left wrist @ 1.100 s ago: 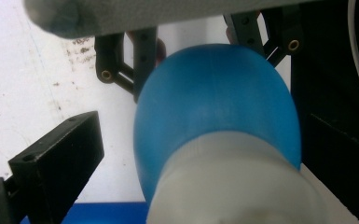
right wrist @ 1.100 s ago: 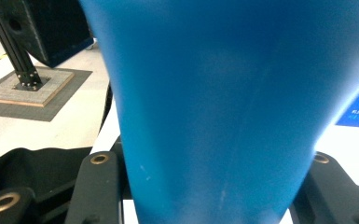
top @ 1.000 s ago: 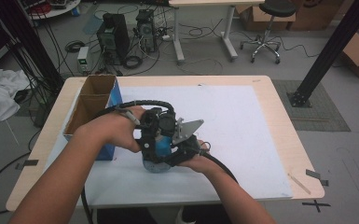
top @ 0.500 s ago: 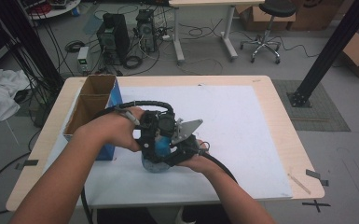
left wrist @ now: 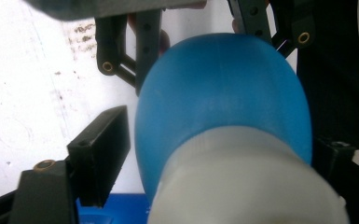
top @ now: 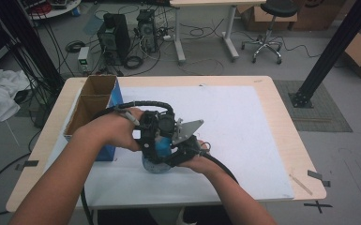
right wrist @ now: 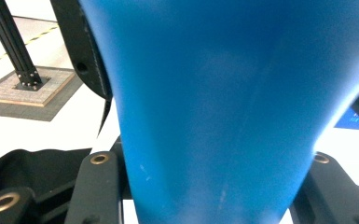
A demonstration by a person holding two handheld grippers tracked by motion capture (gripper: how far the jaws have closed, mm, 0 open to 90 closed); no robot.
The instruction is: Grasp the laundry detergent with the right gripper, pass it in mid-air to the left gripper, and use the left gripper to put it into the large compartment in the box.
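Right gripper (top: 182, 151): at lower centre of the high view, jaws clamped on the blue body of the bottle (right wrist: 214, 102), which sits squarely between them in the right gripper view.
Left gripper (top: 151, 133): just left of the right one. Its jaws have just been closing, with the bottle (left wrist: 219, 93) between them. One jaw stands hard by the blue side and the other is hidden behind it, so whether the pads press cannot be told.
Bottle (top: 161, 147): held low over the sheet at lower centre, between both tools. The blue bulb runs into a pale end (left wrist: 242, 182) at the bottom of the left gripper view.
Hands: both forearms come in from the bottom edge and meet at the bottle.
Sheet (top: 248, 122): white, covering most of the table (top: 293, 150).
Box (top: 82, 96): open cardboard with two compartments, at centre left, just beside the left hand.
Done, by the look of it: the bottle is picked up and braced by the right tool.
Left to do: the second grip looks unfinished, blue body and pale end remain joined, and nothing has gone into the box.
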